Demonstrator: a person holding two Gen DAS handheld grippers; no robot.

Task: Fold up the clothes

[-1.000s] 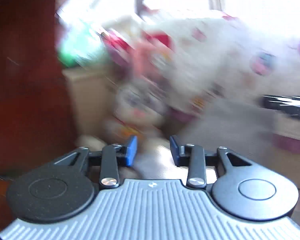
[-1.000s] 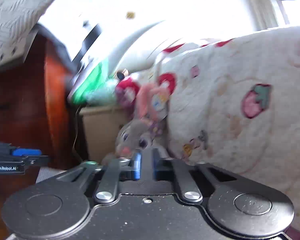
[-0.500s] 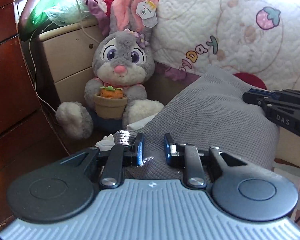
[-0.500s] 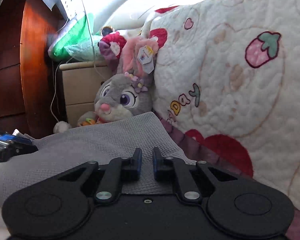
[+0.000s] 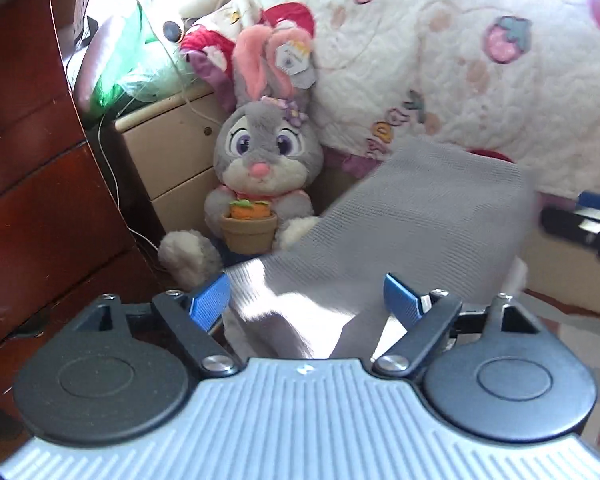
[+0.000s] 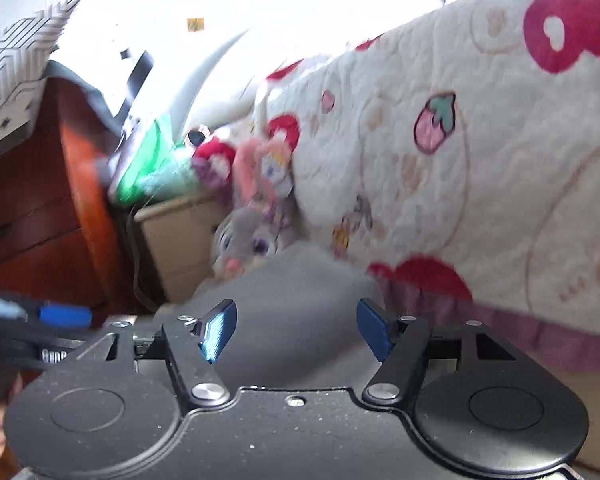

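Left wrist view: the left gripper (image 5: 306, 296) has its blue pads spread wide, nothing pinched, and the grey knit garment (image 5: 416, 224) sits in the lower middle of the frame, running from between the pads up toward the right, where the right gripper (image 5: 580, 228) pokes in at the edge. Half a second ago those pads were nearly together on the fabric edge, so it's let go. Risk as I see it: with nobody holding it, the cloth could slump or slide off toward the plush bunny (image 5: 262, 172) at centre left and lose whatever fold it has. Right wrist view: pretty blurry, so the rig's moving fast. The right gripper (image 6: 296, 330) is wide apart too, the garment a dark grey mound in the lower centre, just in front of the strawberry quilt (image 6: 460, 160). Earlier its pads were almost shut over the cloth. A quick swing could snag the knit on a pad.
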